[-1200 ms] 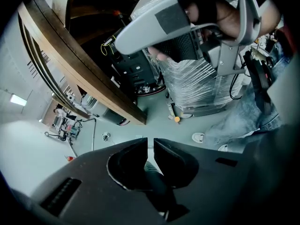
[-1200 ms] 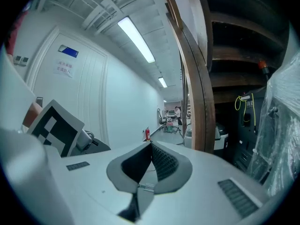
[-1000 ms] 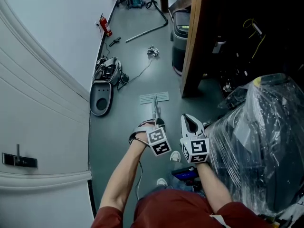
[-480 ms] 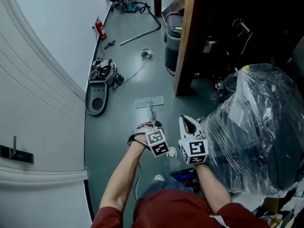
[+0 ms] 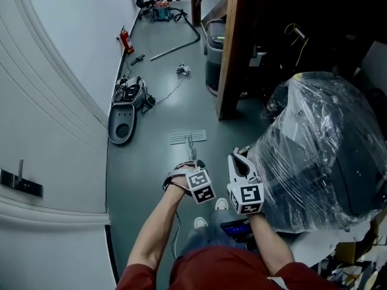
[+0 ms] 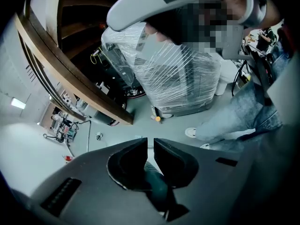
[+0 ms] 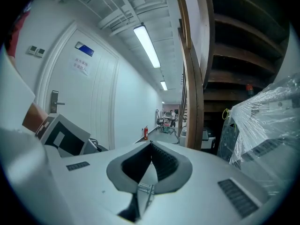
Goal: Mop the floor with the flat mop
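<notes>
The flat mop's pale head (image 5: 188, 138) lies on the grey-green floor ahead of me. Its thin handle runs back to my left gripper (image 5: 194, 164), which is shut on it. In the left gripper view the dark green handle (image 6: 155, 184) sits between the nearly closed jaws of the left gripper (image 6: 150, 145). My right gripper (image 5: 240, 157) hovers just right of the left one, beside the handle, shut with nothing in it. In the right gripper view the right gripper (image 7: 151, 146) has its tips touching and points down the corridor.
A large plastic-wrapped bundle (image 5: 317, 150) stands close on the right. A wooden shelf post (image 5: 232, 53) and a dark bin (image 5: 213, 50) lie ahead on the right. A grey machine (image 5: 123, 121) with cables lies by the white wall on the left. A fire extinguisher (image 5: 126, 41) and a metal pole (image 5: 176, 45) are farther off.
The mop head has slid back toward me along the floor. The view has swung a little, so the wrapped bundle now fills more of the right side. Both grippers keep their states.
</notes>
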### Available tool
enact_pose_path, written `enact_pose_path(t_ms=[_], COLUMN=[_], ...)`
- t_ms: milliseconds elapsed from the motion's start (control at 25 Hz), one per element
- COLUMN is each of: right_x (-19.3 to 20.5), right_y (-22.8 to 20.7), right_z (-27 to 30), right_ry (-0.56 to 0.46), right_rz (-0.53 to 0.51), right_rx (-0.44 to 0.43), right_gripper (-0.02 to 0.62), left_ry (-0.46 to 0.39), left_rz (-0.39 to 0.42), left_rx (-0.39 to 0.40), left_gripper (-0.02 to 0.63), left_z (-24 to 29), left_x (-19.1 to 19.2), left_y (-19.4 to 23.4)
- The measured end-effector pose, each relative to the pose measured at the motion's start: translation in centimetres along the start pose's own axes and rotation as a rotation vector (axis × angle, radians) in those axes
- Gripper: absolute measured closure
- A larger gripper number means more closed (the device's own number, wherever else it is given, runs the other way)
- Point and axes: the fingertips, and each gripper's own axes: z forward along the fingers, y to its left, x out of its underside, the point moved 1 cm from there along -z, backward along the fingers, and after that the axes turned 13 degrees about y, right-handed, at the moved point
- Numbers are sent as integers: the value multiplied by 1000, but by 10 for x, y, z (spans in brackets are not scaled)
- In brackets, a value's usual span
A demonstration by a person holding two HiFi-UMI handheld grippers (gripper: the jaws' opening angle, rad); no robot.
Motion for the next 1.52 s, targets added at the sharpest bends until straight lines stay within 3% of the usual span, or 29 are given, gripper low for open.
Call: enact_pose_path(t_ms=[440,720,1000,1520], right_x=[32,68,79,133], right_y=[4,-11,-17,-11], right_z=[-75,-122,-164,-244], right_ry=[-16,3,-23,3], right_rz=[-12,8,9,73], right_rx=[-70,-68,-73,-77], right_gripper=[578,578,578,578], left_ry=[20,36,50,64], left_rz=[-50,-46,-48,-38], left_rx=[2,6,6,16], left_gripper=[555,554,554,554], left_z=[-33,-47,-63,-102], left_x=[-23,-42,-53,-64], left_y=[-82,-131,-173,-262])
